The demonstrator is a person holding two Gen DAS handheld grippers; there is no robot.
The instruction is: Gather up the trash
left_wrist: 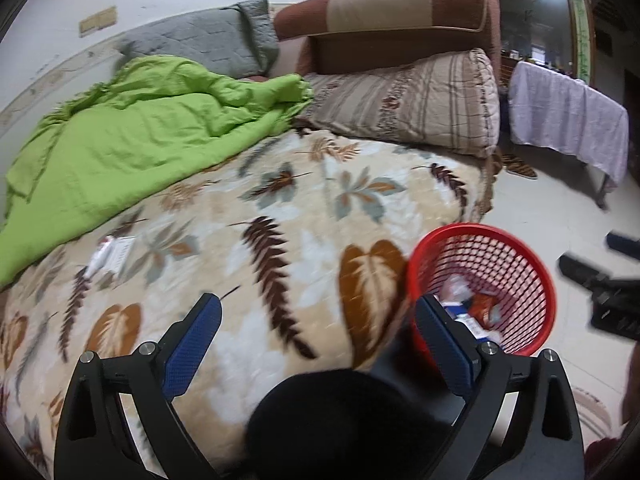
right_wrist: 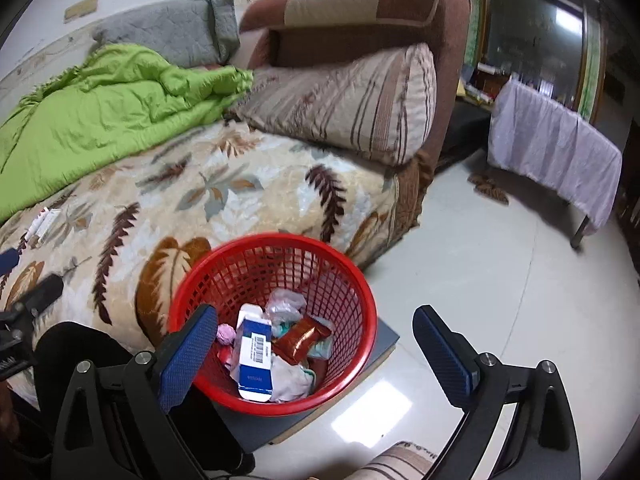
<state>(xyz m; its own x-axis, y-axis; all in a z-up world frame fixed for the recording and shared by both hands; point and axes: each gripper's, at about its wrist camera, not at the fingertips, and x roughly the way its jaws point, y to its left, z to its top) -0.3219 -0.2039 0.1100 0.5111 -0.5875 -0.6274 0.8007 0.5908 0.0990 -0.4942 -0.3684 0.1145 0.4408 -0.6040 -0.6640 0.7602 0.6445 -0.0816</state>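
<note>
A red mesh basket (left_wrist: 476,227) (right_wrist: 276,239) stands on a grey board (right_wrist: 376,342) beside the bed. In it lie a blue and white carton (right_wrist: 254,354), a red wrapper (right_wrist: 302,336), clear plastic (right_wrist: 284,302) and a pink scrap (right_wrist: 226,334). A small white box with a tube (left_wrist: 110,254) (right_wrist: 44,222) lies on the leaf-print blanket. My left gripper (left_wrist: 318,300) hangs open over the blanket, left of the basket, with nothing between its fingers. My right gripper (right_wrist: 316,312) is open and empty above the basket's near rim.
A green quilt (left_wrist: 132,148), a grey pillow (left_wrist: 200,44) and a striped pillow (left_wrist: 412,104) lie at the head of the bed, below a brown headboard (left_wrist: 400,12). A white-draped table (right_wrist: 556,152) and slippers (right_wrist: 488,188) are on the tiled floor. A dark-trousered knee (left_wrist: 328,412) sits below the left gripper.
</note>
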